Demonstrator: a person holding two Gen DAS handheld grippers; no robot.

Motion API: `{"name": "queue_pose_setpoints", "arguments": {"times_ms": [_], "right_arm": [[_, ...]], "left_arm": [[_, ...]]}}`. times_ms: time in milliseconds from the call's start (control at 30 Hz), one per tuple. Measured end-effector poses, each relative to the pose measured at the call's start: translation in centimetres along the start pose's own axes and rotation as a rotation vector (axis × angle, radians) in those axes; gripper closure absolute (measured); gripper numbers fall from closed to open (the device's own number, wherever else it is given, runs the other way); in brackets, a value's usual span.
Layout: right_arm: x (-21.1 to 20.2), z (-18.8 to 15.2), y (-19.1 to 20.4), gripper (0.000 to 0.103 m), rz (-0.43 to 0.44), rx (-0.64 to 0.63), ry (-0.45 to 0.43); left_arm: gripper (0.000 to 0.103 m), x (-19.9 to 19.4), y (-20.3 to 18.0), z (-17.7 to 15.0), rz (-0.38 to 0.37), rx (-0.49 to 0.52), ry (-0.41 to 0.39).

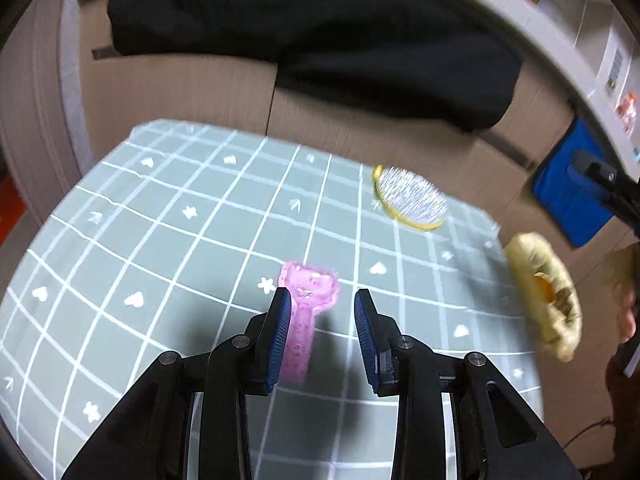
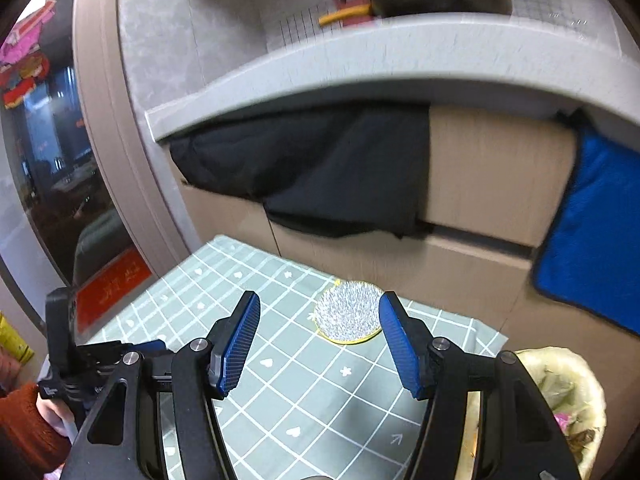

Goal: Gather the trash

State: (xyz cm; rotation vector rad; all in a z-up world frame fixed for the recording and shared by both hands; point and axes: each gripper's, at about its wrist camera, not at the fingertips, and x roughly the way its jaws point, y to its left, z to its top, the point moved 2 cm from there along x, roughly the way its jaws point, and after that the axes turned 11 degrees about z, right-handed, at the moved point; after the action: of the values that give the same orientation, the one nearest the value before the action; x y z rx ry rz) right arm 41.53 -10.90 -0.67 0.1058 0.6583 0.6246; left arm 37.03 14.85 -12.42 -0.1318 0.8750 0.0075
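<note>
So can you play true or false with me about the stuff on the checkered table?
1. The pink comb lies on the checkered tablecloth. True.
2. The left gripper is squeezing the pink comb. False: its jaws stand open, and the comb lies beside one pad, not pinched.
3. The round yellow-rimmed brush lies with its bristles up. True.
4. The right gripper holds the brush. False: it is open and empty, and the brush sits on the cloth beyond it.
5. A red cloth hangs on the drawers. False: the hanging cloth is blue.
</note>
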Motion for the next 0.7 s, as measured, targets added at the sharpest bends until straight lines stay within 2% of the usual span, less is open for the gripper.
{"name": "queue_pose_setpoints", "arguments": {"times_ms": [167, 400, 500, 700], "right_arm": [[4.2, -1.3, -2.4, 0.043, -0.006, 0.022, 0.08], [10.9, -2.9, -5.2, 0.043, -0.011, 0.018, 0.218], [13.4, -3.7, -6.7, 0.044, -0.015, 0.054, 0.25], [16.8, -3.4, -8.5, 0.049, -0.075, 0.063, 0.251]], "left_arm": [[0.069, 4.2, -0.4, 0.3, 0.064, 0.029, 0.069], [0.069, 6.0, -1.0, 0.9, 0.096, 0.031, 0.087], [0.069, 5.5, -1.0, 0.9, 0.077, 0.011, 0.09], [0.069, 3.6, -0.4, 1.0, 0.02, -0.048, 0.072]]}}
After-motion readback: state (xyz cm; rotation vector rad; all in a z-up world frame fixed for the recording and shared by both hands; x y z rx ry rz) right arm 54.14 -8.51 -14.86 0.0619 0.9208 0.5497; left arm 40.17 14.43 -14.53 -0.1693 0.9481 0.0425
